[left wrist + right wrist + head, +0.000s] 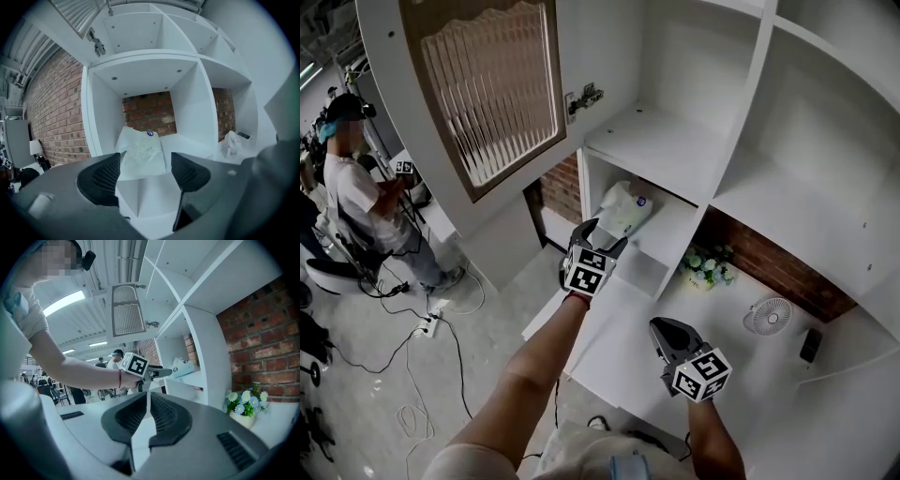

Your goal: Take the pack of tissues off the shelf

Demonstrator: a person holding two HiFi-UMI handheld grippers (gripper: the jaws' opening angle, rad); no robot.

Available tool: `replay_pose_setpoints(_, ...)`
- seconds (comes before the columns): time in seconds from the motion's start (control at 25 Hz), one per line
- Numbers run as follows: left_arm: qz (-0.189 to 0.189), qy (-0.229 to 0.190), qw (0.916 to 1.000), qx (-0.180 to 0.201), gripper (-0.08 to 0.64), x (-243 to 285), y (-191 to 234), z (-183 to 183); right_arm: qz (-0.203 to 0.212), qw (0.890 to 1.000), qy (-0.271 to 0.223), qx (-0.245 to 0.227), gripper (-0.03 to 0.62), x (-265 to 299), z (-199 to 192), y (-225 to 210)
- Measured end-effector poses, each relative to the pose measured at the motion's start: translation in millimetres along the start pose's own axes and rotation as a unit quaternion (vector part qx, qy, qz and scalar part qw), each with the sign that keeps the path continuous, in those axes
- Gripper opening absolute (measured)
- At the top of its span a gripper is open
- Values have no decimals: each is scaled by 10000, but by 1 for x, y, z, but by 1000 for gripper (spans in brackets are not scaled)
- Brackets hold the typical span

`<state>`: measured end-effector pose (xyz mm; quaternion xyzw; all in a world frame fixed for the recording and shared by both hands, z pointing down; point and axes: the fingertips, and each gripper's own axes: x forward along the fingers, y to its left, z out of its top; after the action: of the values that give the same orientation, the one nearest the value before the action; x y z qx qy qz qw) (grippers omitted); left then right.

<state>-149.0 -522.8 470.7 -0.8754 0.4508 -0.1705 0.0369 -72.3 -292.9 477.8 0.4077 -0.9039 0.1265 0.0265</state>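
- Head view: the left gripper [602,239] is held out at the open front of a lower compartment of the white shelf [661,141]. Its jaws are spread, with their tips just short of the near end of the pack of tissues [625,210]. The pack lies on that compartment's floor, tilted up towards the back.
- Head view: the right gripper [664,328] hangs lower and nearer the person, over the white counter [750,394] and well apart from the pack. A pot of flowers [708,265] and a small fan [766,316] stand on the counter against the brick wall. A cabinet door [487,84] with ribbed glass stands open at upper left.
- Left gripper view: the left gripper [143,172] has its jaws wide apart. The pack of tissues [141,152] shows in the gap between them, resting in the compartment ahead. Neither pad presses on it, so nothing is gripped. The left pad hides the pack's near left corner.
- Right gripper view: the right gripper [149,411] has its jaws together, with only a thin slit between the pads, and holds nothing. Beyond it the left gripper [159,373] points at the pack of tissues [183,366] on the shelf, and the flowers [243,404] stand at the right.
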Motion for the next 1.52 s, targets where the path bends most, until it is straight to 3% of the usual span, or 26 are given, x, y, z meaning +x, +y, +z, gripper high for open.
replay_pose_setpoints(0.56, -156, 413, 9988, 188, 328, 35, -4, -1, -119, 9999, 11, 74, 18, -3, -4, -10)
replay_pose_setpoints(1.12, 120, 672, 9964, 508, 322, 48, -2, -7, -266, 9995, 47, 146, 18, -14, -8, -20)
replay_pose_setpoints(1.52, -6, 719, 9960, 529, 130, 47, -10, -7, -320, 9993, 56, 200, 18, -16, -11, -20)
